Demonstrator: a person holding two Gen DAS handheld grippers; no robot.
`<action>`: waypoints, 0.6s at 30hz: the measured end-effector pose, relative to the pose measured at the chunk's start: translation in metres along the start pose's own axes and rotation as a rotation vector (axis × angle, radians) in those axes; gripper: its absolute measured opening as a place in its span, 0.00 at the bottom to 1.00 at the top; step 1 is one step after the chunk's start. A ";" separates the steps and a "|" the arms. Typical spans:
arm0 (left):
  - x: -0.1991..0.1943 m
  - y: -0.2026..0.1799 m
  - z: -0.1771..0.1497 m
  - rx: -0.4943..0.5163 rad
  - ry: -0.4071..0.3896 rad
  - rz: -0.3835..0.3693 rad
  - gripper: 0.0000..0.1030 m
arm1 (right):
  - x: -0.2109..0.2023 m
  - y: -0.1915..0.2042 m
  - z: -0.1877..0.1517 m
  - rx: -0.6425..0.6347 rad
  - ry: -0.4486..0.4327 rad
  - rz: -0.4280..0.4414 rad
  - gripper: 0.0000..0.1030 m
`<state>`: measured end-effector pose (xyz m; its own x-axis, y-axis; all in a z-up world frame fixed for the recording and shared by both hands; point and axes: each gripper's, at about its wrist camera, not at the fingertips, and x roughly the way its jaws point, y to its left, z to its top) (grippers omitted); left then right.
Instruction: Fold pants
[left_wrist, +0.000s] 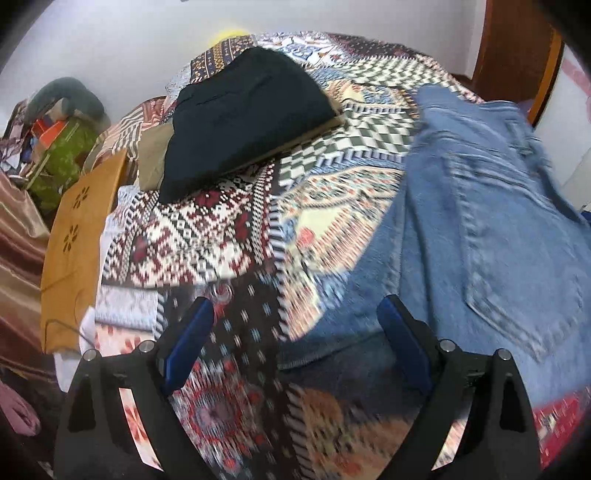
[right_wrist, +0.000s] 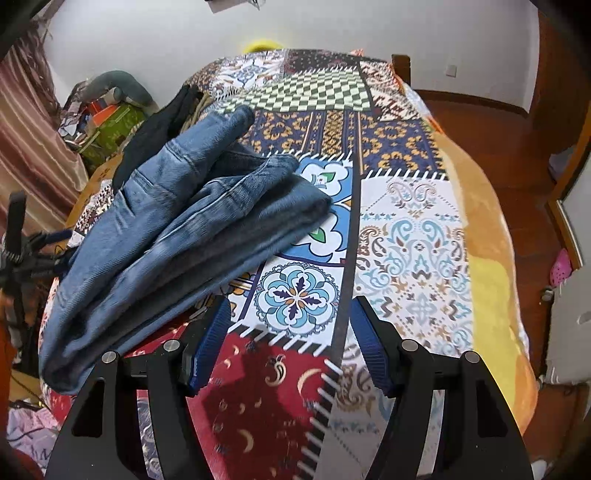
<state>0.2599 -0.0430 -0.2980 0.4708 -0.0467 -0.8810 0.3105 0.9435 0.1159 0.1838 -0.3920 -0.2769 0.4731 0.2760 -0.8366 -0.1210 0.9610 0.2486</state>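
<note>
Blue jeans (left_wrist: 472, 229) lie folded on the patterned bedspread (left_wrist: 229, 229), back pocket up, at the right of the left wrist view. My left gripper (left_wrist: 295, 314) hovers open over the bedspread just left of the jeans' edge, nothing between its blue pads. In the right wrist view the same jeans (right_wrist: 177, 236) lie bunched in folds at the left, legs pointing away. My right gripper (right_wrist: 290, 308) stands open above the bedspread (right_wrist: 406, 229) beside the jeans' near edge, holding nothing. The left gripper (right_wrist: 55, 236) shows small at the far left of that view.
A folded black garment (left_wrist: 243, 122) rests on a tan one (left_wrist: 151, 158) at the bed's far left. An orange board (left_wrist: 81, 240) and cluttered bags (left_wrist: 62, 147) stand left of the bed. Wooden floor (right_wrist: 517, 129) and an orange blanket edge (right_wrist: 487, 258) lie to the right.
</note>
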 end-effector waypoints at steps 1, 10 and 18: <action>-0.007 -0.004 -0.006 0.005 -0.011 0.011 0.90 | -0.002 0.000 0.001 0.000 -0.007 -0.001 0.61; -0.033 -0.048 -0.053 0.058 -0.048 -0.013 0.89 | -0.025 0.009 -0.001 -0.018 -0.065 0.000 0.61; -0.060 -0.021 -0.034 0.024 -0.117 0.073 0.89 | -0.026 0.033 -0.004 -0.064 -0.062 0.036 0.61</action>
<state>0.1968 -0.0492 -0.2634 0.5858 -0.0178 -0.8103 0.2911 0.9377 0.1898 0.1638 -0.3670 -0.2493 0.5204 0.3111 -0.7952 -0.1935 0.9500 0.2450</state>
